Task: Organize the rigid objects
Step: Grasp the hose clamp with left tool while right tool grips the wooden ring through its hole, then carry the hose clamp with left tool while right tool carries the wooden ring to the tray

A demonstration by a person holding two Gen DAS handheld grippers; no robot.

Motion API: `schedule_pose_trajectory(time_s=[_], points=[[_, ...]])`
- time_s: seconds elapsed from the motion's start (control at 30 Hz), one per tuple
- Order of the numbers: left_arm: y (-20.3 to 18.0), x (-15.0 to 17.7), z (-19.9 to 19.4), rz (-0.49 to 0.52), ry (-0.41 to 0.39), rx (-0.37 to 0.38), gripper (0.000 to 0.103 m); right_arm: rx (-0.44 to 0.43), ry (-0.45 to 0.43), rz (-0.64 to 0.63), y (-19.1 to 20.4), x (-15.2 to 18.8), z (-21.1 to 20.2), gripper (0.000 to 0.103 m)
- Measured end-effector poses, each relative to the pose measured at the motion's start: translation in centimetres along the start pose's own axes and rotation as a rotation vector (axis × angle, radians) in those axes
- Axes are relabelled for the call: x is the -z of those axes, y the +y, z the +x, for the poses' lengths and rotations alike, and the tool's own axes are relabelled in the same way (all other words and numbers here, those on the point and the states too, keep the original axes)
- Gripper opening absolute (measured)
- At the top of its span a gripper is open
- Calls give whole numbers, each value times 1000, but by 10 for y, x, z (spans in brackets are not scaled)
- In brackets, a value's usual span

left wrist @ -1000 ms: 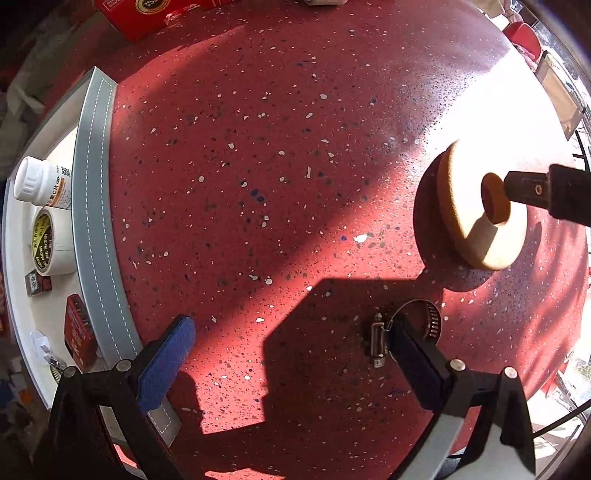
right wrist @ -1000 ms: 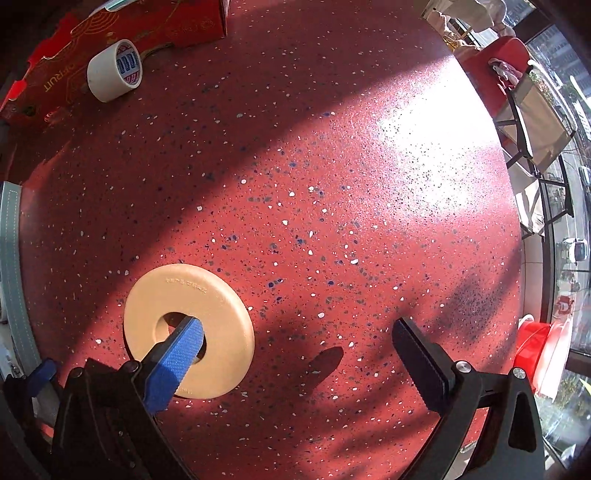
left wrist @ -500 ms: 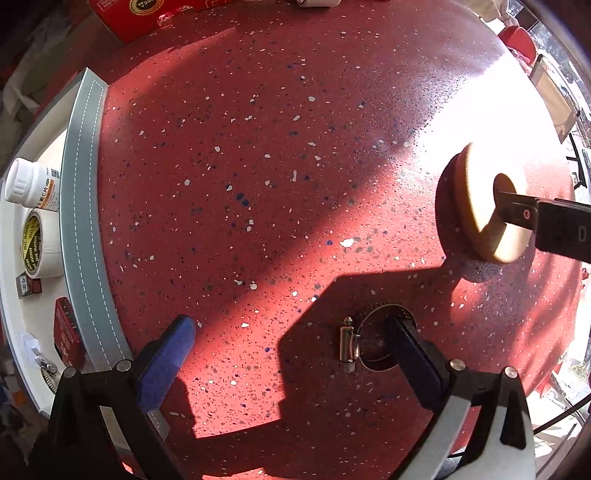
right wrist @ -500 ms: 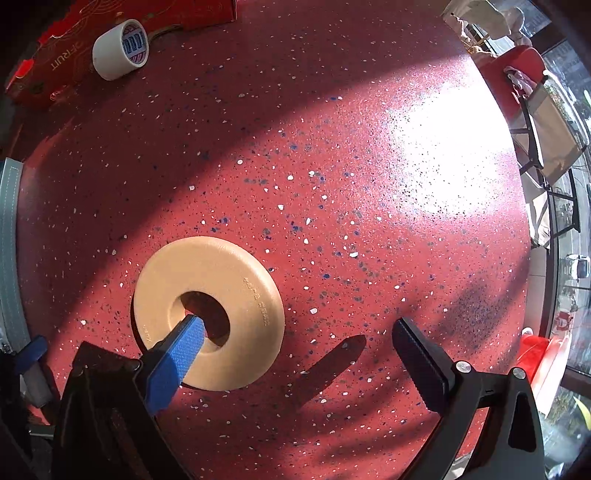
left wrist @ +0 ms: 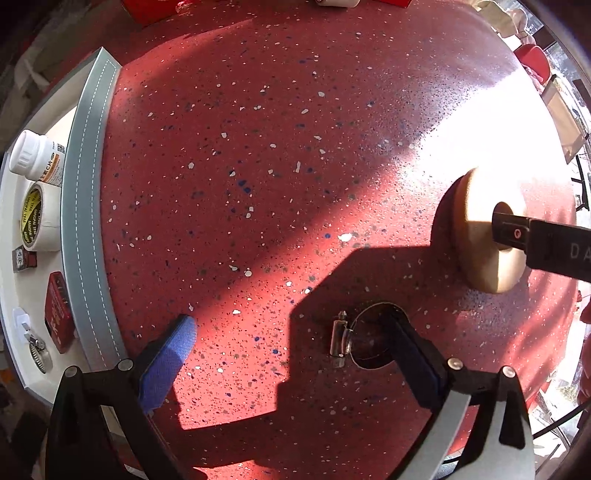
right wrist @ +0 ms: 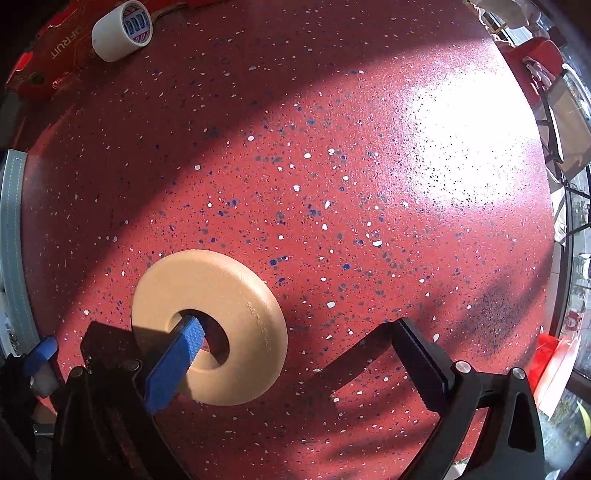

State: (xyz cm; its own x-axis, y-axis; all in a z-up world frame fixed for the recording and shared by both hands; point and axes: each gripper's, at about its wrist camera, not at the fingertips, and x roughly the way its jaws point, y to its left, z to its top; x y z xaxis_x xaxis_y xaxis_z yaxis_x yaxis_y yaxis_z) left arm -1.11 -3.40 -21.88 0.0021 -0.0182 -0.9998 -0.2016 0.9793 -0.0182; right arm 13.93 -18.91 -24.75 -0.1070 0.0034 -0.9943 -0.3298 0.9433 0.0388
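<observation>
A beige ring-shaped disc lies on the red speckled floor; it also shows in the left wrist view at the right. My right gripper is open, with its left finger poked into the ring's hole. A metal hose clamp lies on the floor by the right finger of my open left gripper, whose finger tip sits inside the clamp's loop.
A grey-rimmed white tray at the left holds a white bottle, a tape roll, a red box and another clamp. A white tape roll lies by a red box far left.
My right gripper has pushed its left finger deeper into the ring's hole and the ring sits closer. My left gripper has closed in on the hose clamp, its right finger now inside the loop.
</observation>
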Motion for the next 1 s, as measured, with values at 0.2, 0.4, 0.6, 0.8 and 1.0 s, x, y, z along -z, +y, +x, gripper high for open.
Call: schedule_pose_trajectory(time_s=[0.2, 0.4, 0.6, 0.8, 1.0], points=[[-20, 0, -14, 109, -10, 4, 68, 21, -41, -115, 24, 6, -15, 31], [-34, 7, -24, 220, 21, 77, 12, -18, -49, -52, 5, 24, -22, 31], [-13, 28, -38, 227, 4, 123, 12, -76, -61, 40, -21, 47, -38, 31], [-4, 39, -67, 264, -39, 173, 12, -139, -44, 101, -26, 82, -46, 31], [6, 47, -87, 270, -76, 207, 12, -167, -26, 140, -11, 115, -50, 31]])
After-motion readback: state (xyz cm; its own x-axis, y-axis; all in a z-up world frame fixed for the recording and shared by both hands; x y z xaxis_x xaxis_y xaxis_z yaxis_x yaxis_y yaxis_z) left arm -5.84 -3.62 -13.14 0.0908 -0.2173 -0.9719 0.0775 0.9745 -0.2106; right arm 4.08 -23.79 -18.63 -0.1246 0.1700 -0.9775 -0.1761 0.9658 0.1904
